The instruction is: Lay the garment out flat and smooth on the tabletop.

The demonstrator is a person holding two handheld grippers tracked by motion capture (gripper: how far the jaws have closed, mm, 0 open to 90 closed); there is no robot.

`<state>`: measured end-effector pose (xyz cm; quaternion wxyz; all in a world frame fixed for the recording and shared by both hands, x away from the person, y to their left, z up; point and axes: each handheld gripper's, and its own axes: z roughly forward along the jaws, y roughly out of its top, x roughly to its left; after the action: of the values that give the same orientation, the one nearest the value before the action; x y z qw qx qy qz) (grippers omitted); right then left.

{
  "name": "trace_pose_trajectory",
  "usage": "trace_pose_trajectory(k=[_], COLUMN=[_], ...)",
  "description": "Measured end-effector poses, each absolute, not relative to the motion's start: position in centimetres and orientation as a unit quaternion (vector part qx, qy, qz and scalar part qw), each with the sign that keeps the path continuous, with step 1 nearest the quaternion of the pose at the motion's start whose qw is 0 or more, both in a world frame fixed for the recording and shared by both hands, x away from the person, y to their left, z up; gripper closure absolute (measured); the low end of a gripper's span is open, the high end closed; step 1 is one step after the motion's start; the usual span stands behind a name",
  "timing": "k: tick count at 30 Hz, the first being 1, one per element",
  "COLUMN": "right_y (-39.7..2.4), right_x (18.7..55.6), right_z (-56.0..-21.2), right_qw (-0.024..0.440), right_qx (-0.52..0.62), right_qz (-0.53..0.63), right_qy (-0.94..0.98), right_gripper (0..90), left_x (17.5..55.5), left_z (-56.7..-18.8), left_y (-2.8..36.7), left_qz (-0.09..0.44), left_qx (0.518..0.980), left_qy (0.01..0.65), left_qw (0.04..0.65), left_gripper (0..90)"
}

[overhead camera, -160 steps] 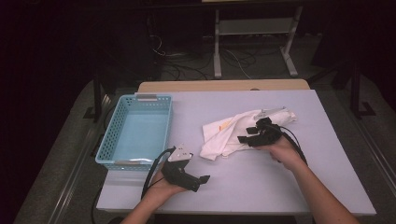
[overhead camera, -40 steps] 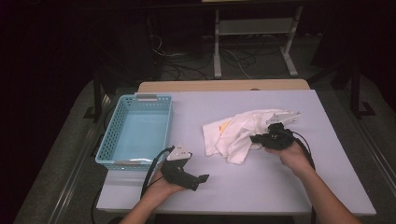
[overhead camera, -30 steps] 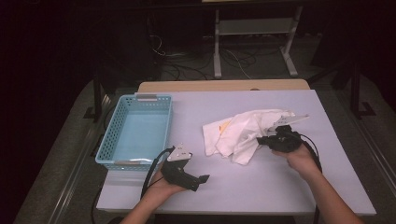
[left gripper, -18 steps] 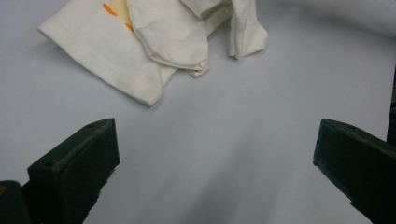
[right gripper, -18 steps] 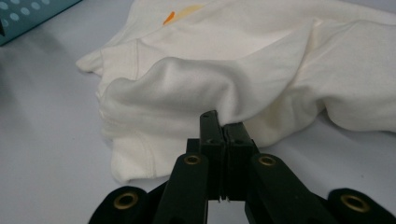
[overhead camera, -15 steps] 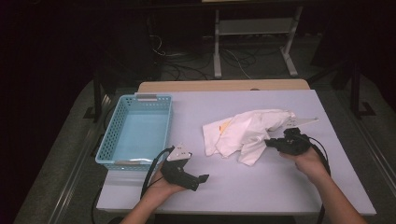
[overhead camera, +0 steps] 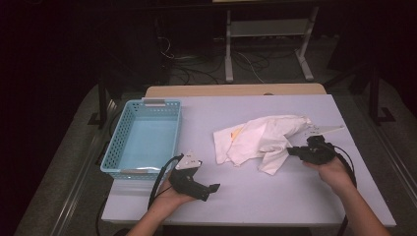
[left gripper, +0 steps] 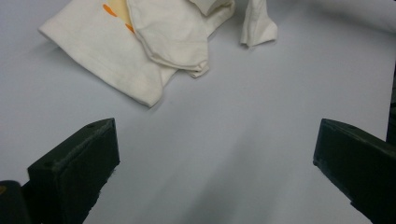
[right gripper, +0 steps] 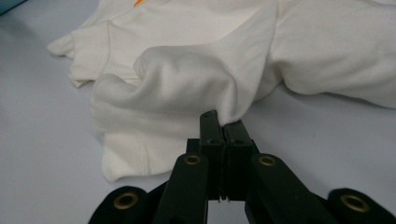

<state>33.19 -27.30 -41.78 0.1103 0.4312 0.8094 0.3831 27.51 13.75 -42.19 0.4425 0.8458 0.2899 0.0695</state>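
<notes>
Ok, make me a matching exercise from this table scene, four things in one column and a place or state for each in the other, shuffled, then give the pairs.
Things:
1. white garment
2. blue basket
3. left gripper
4. right gripper

Places or states:
A. jaws wide apart over bare table
B. at the table's left side, nothing in it
C. crumpled in the middle of the table
D. jaws shut on a fold of cloth

Pairs: 1-C, 2-B, 3-A, 4-D
</notes>
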Motion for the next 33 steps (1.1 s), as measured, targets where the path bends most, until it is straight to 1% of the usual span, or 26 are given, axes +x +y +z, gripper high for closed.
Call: trace_pose_trajectory(k=[18,33], right_y=[-30.7,-33.9], right_x=[31.8,31.5], right_z=[-42.0,-41.9], right_qw=[0.127,0.152], right_qx=[0.459,0.493], right_qz=[0.372,0.362], right_qy=[0.797,0.776], right_gripper=[86.6,86.6], left_x=[27.5,27.5], left_z=[-42.2,-42.3], left_y=[13.6,13.5], left_qz=[0.069,0.068], left_qx=[0.846,0.847], left_qy=[0.29,0.289], left_qw=[0.442,0.441], left_gripper=[0.0,0.0])
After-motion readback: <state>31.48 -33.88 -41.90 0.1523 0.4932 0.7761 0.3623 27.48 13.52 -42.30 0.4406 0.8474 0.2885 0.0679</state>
